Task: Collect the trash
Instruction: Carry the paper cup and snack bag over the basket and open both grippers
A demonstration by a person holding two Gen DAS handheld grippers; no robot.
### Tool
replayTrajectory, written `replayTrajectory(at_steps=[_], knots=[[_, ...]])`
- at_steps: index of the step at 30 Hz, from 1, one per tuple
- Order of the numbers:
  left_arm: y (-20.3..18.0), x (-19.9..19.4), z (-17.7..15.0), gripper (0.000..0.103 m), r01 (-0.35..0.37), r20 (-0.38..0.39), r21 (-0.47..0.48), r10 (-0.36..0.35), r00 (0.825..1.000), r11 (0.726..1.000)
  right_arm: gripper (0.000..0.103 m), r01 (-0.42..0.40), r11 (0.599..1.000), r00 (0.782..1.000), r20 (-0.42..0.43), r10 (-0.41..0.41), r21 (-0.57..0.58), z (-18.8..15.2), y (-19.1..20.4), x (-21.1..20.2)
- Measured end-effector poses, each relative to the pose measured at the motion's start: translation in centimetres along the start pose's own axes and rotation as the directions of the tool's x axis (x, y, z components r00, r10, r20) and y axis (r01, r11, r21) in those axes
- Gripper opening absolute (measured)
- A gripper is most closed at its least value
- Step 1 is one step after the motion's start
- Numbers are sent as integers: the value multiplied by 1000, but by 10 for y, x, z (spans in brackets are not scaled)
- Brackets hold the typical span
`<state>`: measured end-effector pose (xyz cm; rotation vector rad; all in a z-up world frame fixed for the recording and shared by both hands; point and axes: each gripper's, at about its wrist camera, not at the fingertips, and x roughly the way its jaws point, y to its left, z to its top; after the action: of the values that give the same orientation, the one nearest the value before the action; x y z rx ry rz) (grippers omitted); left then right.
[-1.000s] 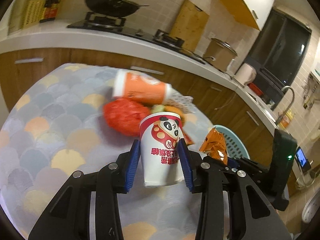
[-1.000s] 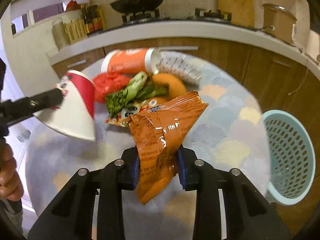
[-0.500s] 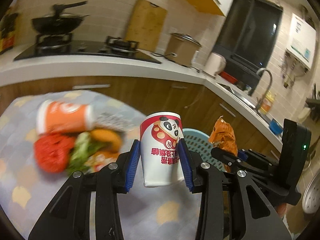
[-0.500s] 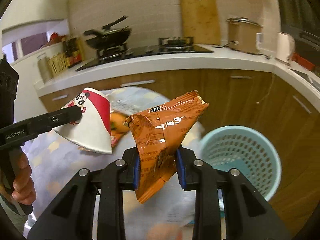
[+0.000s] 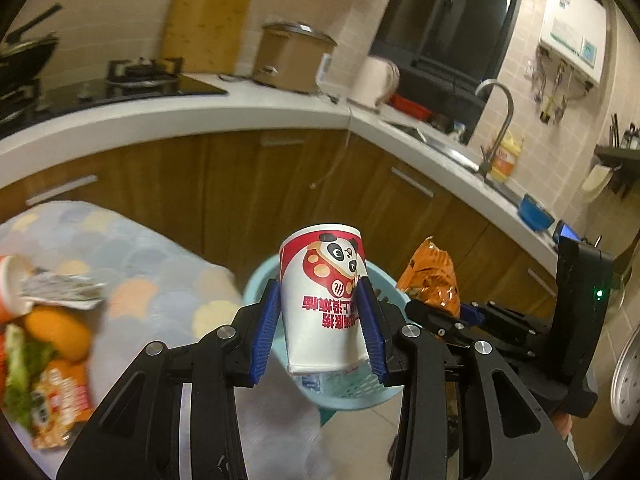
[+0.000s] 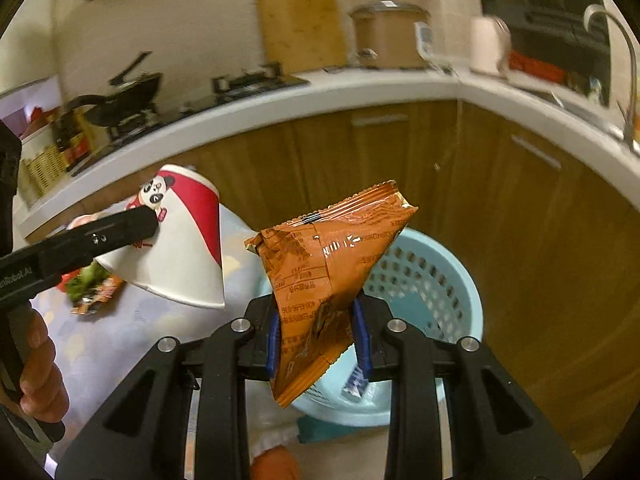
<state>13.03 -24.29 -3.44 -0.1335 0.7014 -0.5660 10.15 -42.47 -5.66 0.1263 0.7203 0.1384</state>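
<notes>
Left hand-held gripper (image 5: 322,334) clamps panda paper cup (image 5: 324,300) & right hand-held gripper (image 6: 318,340) pinches orange snack bag (image 6: 326,272), both above the blue basket (image 6: 448,280), w/ scraps on worktop (image 5: 160,280) beside it

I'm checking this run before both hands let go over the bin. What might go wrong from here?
The paper cup sits tilted in the left gripper near the blue basket's rim, so it may drop outside. The orange snack bag, pinched low by the right gripper, is light and may flutter past the rim.
</notes>
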Motion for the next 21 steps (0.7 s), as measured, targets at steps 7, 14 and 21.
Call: replayTrajectory(at_steps=[7,14,21], knots=[[-5,60,-6,37,5,-102,-2,-5,995,1000,26,30,998,988,-154,-21,58,-16,-31,49],[0,94,-13,40,-19,-159,-15,16,987,1000,28,36,996,971,-237,-15,85,-29,-39,73],[5,92,-16,53,-46,-158,-4,45,986,999,55,38,995,972,-234,-14,96,-34,-39,74]])
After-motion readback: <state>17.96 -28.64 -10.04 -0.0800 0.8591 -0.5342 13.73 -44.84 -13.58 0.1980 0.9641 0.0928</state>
